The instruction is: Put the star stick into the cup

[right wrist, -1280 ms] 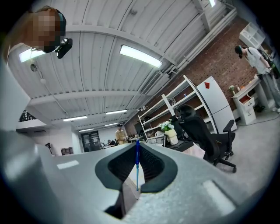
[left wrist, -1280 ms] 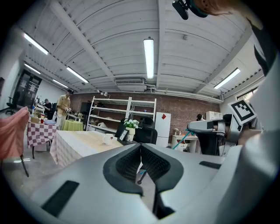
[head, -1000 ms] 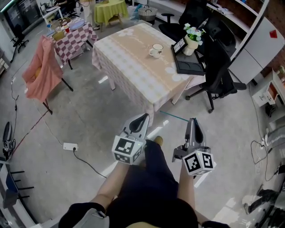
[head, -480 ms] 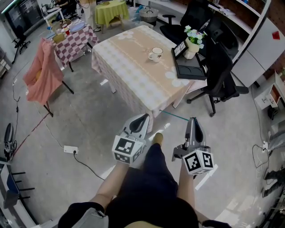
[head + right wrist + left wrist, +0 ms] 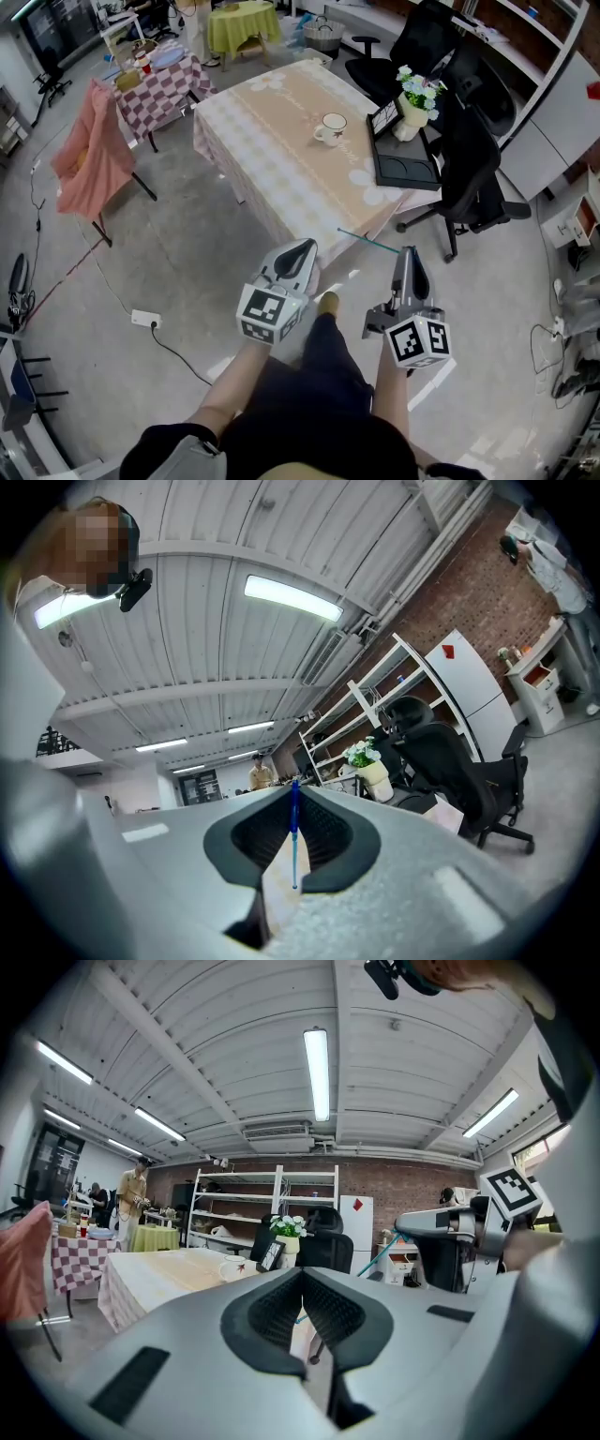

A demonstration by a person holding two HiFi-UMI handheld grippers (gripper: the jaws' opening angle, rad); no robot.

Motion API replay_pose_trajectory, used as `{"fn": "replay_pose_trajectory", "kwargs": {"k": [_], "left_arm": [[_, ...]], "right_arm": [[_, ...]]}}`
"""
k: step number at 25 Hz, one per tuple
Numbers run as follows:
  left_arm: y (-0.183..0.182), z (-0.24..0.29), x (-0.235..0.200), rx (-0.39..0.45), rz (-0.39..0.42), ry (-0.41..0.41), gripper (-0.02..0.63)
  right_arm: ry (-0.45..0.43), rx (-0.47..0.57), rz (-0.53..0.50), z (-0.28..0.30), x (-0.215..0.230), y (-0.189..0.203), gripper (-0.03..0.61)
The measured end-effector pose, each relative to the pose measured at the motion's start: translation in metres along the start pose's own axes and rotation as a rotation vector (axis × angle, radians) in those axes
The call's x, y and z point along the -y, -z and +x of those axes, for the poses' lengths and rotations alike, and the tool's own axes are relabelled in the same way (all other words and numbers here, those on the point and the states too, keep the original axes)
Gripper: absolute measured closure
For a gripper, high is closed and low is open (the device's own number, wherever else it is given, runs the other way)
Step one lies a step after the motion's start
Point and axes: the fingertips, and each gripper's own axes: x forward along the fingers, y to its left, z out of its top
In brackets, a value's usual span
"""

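Note:
A white cup (image 5: pixel 330 127) stands on the beige-clothed table (image 5: pixel 281 141) well ahead of both grippers; in the left gripper view the cup (image 5: pixel 231 1267) shows small on the table. My right gripper (image 5: pixel 405 255) is shut on a thin blue-green stick (image 5: pixel 367 242), which juts left from its tips towards the table's near corner. In the right gripper view the stick (image 5: pixel 294 841) runs up between the closed pads of the right gripper (image 5: pixel 294 799). My left gripper (image 5: pixel 300 251) hangs beside it. In its own view the left gripper (image 5: pixel 302 1275) has its jaws together with nothing in them.
Black office chairs (image 5: pixel 473 159) stand right of the table. On its far right corner are a flower pot (image 5: pixel 412 98), a small frame and a black tray (image 5: pixel 405 164). A pink-draped chair (image 5: pixel 89 155), a checkered table (image 5: pixel 155 75) and a floor power strip (image 5: pixel 145 320) lie to the left.
The table and cup have drawn slightly nearer and lower in the head view as the person moves forward. Both grippers keep their places and stay shut.

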Motion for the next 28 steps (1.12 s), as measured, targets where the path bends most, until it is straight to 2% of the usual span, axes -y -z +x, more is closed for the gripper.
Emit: {"fn": "replay_pose_trajectory", "kwargs": {"k": [10, 28], "left_arm": [[0.000, 0.054, -0.034, -0.026, -0.025, -0.038, 0.601], [-0.019, 0.162, -0.086, -0.014, -0.043, -0.084, 0.601]], "right_arm": [[-0.008, -0.040, 0.017, 0.065, 0.027, 0.005, 0.561], [-0.052, -0.068, 0.014, 0.180, 0.073, -0.005, 0.561]]}}
